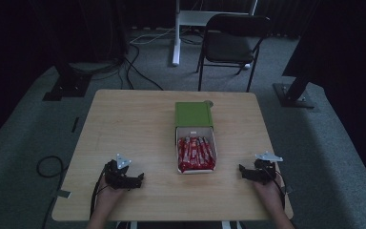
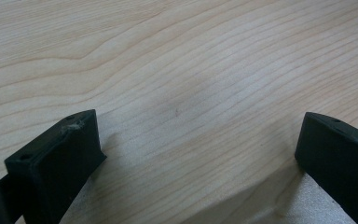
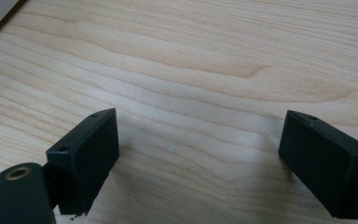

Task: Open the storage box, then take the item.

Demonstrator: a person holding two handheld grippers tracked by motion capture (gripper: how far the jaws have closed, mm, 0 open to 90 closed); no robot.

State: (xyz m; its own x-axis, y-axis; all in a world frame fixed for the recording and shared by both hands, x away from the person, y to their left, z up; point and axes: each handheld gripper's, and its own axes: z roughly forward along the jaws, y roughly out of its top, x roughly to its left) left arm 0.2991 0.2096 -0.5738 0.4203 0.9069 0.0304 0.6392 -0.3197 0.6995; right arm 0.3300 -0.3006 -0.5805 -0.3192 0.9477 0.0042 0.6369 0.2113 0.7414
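Left gripper [image 1: 134, 180] resting low on the near part of the wooden table [image 1: 124, 124], jaws spread wide with bare wood between them in the left gripper view, gripping nothing. Right gripper [image 1: 244, 172] lying likewise released, jaws standing far apart over plain tabletop in the right gripper view. Flanking the white tray [image 1: 180, 155] of red packets [image 1: 196, 152], one gripper on each side of its near end and well apart from it; left tips pointing toward the tray, right tips pointing back toward it as well. Sitting roughly midway between the two hands, so neither clearly nearer, the right perhaps slightly. Running with its long axis away from the person, packets lying lengthwise along the same line. Butting at its far end into the green sleeve [image 1: 193, 114], tray pulled partly out of it. Judging: reaching inward toward the tray being the likely coming move, from either side across the short axis.
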